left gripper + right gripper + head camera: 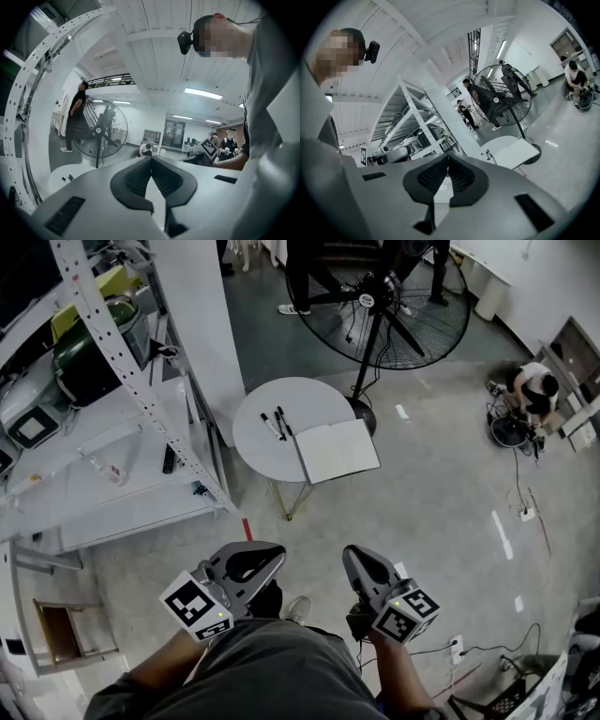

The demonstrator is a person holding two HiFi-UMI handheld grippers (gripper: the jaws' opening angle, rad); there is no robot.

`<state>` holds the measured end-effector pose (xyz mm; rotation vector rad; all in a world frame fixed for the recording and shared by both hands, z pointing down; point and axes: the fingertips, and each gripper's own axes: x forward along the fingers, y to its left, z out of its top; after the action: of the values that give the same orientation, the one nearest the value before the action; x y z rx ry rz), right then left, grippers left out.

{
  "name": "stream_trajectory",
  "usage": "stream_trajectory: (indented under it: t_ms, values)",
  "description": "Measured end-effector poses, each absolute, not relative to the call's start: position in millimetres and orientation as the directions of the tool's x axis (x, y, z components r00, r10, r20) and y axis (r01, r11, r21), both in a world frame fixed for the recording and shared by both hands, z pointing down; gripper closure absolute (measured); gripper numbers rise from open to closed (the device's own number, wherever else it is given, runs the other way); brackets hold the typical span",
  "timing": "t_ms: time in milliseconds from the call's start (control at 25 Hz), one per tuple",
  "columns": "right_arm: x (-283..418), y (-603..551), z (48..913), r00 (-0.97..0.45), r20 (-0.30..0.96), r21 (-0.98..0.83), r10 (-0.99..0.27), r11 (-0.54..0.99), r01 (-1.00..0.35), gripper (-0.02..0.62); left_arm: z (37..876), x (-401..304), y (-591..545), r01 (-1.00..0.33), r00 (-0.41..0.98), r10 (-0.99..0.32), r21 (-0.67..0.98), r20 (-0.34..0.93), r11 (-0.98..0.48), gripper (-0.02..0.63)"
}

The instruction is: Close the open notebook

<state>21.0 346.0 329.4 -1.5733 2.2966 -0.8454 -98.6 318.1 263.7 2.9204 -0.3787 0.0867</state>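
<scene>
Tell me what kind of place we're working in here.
Likely a workshop or lab: a perforated metal shelving rack loaded with equipment, a big floor fan on a bare concrete floor, and a small round table holding the open notebook.

Notebook lies on the right part of the round table, overhanging its edge. Pens sit on the table just left of it. Fan stands behind the table, shelving rack to its left. My left gripper and right gripper are side by side, well before the table.
</scene>
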Motion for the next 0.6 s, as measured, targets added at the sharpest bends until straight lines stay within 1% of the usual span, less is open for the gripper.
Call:
stream_trajectory:
  t_ms: [600]
  values:
    - [56, 270, 352, -0.368, 0.175, -0.585, -0.913, 0.204, -0.785, 0.575, 279, -64, 235, -0.233, 0.972, -0.221, 0.206, 0.08, -0.95, 0.591]
